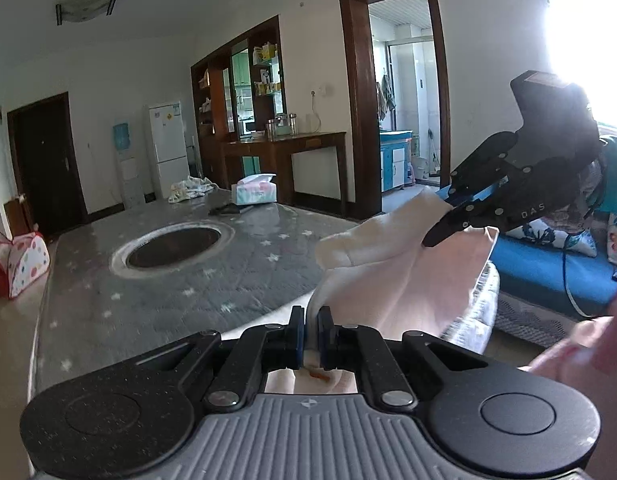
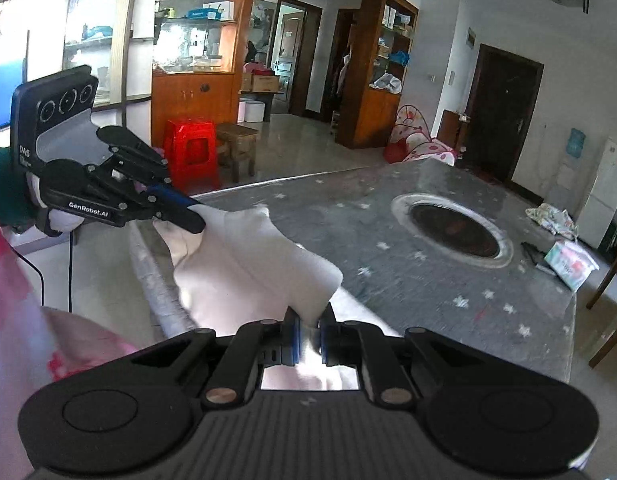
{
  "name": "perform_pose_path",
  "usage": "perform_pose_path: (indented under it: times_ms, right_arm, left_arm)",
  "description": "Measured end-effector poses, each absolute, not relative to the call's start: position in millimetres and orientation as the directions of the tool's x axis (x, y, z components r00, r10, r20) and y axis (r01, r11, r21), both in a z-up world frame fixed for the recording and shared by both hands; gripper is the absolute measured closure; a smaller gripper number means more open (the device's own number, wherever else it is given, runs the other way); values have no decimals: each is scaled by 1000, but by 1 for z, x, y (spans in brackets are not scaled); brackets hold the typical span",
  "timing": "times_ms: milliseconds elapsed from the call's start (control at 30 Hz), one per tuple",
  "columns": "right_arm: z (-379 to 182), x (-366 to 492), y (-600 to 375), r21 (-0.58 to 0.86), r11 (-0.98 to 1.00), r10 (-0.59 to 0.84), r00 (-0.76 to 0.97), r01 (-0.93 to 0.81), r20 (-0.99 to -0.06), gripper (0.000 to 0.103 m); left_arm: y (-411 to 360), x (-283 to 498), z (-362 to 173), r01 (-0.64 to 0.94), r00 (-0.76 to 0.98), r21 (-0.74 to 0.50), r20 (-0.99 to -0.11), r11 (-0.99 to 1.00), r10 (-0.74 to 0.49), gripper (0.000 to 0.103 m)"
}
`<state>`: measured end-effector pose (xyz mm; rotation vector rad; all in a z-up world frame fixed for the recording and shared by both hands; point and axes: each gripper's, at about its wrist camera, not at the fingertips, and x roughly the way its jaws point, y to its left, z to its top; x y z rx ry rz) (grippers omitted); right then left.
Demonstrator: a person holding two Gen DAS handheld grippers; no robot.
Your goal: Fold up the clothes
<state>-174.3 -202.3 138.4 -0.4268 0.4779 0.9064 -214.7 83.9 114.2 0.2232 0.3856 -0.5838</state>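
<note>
While the left gripper and the right gripper each clamp an edge of the pale pink-white cloth garment, it hangs between them above the grey star-patterned counter, with no fold visible yet. The whole folding seems left. At ten o'clock in the left wrist view lie a dark round inset, a tissue box and a crumpled cloth, well apart.

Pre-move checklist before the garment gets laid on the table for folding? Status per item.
1. Left gripper jaws shut on the white garment: ok.
2. Right gripper jaws shut on the garment: ok.
3. Garment spread flat between the two grips: not ok, it sags and bunches.
4. Bare table surface ahead: ok.
5. Tissue pack and crumpled cloth away from the near edge: ok, both at the far end.
6. Garment's lower edge off the table: cannot tell.
</note>
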Motion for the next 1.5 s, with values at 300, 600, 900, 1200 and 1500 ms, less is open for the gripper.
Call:
perform_pose_path:
  times_ms: [300,600,900,1200,1500]
  right_arm:
    - [117,-90,-186,-135,605,595,558,-785,-579,95]
    - [48,-35,-164,-72,699,526,580,-711,-622,82]
    - [49,-49,-219,50,806,502,637,-589,-586,68]
    - [36,-52,-247,84,859,442,649,-505,-619,76]
    - [18,-46,-236,107,878,419,641,-467,-643,81]
  left_arm:
    - [85,-123,91,542,751,69,-488,838,-446,96]
    - [80,-62,34,432,733,31,-594,901,-332,96]
    - [85,-63,28,401,744,29,-594,916,-307,96]
    - [78,-65,31,384,754,68,-600,921,-269,96]
    - [76,-64,31,380,753,83,-606,921,-256,96]
